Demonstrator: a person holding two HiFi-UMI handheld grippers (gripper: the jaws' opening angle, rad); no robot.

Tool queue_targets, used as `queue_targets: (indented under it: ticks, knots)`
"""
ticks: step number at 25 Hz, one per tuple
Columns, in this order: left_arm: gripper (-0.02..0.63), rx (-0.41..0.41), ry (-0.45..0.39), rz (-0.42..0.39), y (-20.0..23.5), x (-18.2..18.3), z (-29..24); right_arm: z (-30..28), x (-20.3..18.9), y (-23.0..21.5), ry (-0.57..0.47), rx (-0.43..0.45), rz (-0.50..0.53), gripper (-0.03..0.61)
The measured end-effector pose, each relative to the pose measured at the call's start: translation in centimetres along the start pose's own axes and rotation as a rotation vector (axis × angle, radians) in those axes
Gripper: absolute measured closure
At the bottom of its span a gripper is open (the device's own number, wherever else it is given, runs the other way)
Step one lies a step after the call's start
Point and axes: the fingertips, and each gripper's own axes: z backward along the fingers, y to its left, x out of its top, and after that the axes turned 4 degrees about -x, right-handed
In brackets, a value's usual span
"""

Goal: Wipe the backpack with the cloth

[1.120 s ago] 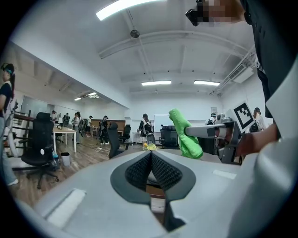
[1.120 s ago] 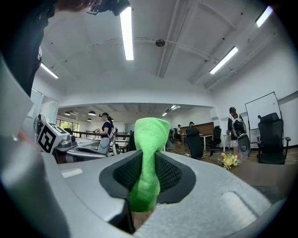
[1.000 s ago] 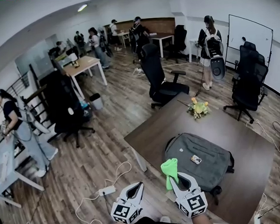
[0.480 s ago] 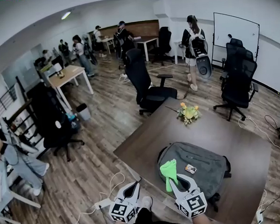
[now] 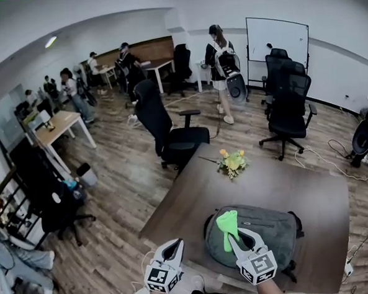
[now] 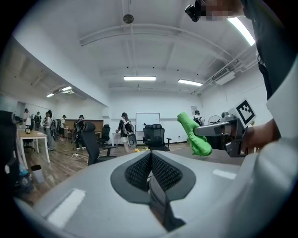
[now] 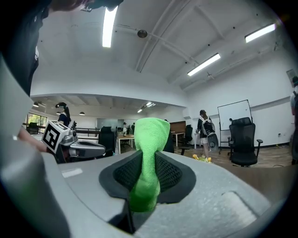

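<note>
**Green cloth gripped, wipe not started**

Right tongs (image 5: 242, 239) are clamped on the cloth (image 5: 226, 224). It sticks up out of them over the near-left corner of the backpack (image 5: 267, 231); can't tell if it touches the fabric.

Left tongs (image 5: 171, 249) are closed on nothing and hang off the backpack's left side, past the table (image 5: 285, 180) edge.

The backpack lies flat on the table, so I'd call this the approach step.

Next move: tip the right tongs down until the cloth meets the top panel, then stroke away from me. The left tongs may need to pin the backpack so it doesn't slide.

Flowers (image 5: 233, 162) sit beyond the backpack's far side, well apart and not in the way. An office chair (image 5: 171, 135) stands further beyond.
</note>
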Motion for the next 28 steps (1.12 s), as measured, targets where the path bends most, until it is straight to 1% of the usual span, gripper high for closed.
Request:
queue_targets:
  ticks: [2, 5, 7, 11, 13, 18, 23, 26, 28]
  knots:
    - [0.595, -0.028, 0.008, -0.017, 1.3, -0.1, -1.0, -1.2, -0.2, -0.4, 0.012, -0.031, -0.003, 0.494]
    - [0.595, -0.108, 0.021, -0.037, 1.9, -0.3, -2.6, -3.0, -0.6, -0.8, 0.026, -0.078, -0.003, 0.495]
    - [0.595, -0.146, 0.024, -0.032, 2.4, -0.3, -3.6, -4.1, -0.9, -1.3, 0.037, -0.112, -0.002, 0.494]
    - [0.594, -0.192, 0.006, 0.005, 4.5, -0.4, -5.3, -5.9, -2.0, -2.2, 0.066, -0.174, -0.004, 0.494]
    - [0.594, -0.216, -0.005, 0.008, 5.7, -0.7, -6.2, -6.6, -2.4, -2.5, 0.08, -0.204, -0.008, 0.494]
    - [0.595, -0.259, 0.019, 0.014, 7.3, -0.7, -8.0, -7.7, -3.7, -2.9, 0.123, -0.256, -0.011, 0.495]
    - [0.595, -0.319, 0.028, 0.011, 7.9, -1.7, -10.0, -8.0, -4.5, -3.7, 0.145, -0.315, -0.038, 0.494]
    - [0.595, -0.32, 0.036, 0.017, 7.8, -1.6, -10.8, -8.2, -5.2, -4.4, 0.162, -0.335, -0.053, 0.494]
    - [0.595, -0.32, 0.034, 0.018, 7.7, -2.3, -11.6, -8.6, -5.8, -5.0, 0.177, -0.344, -0.059, 0.495]
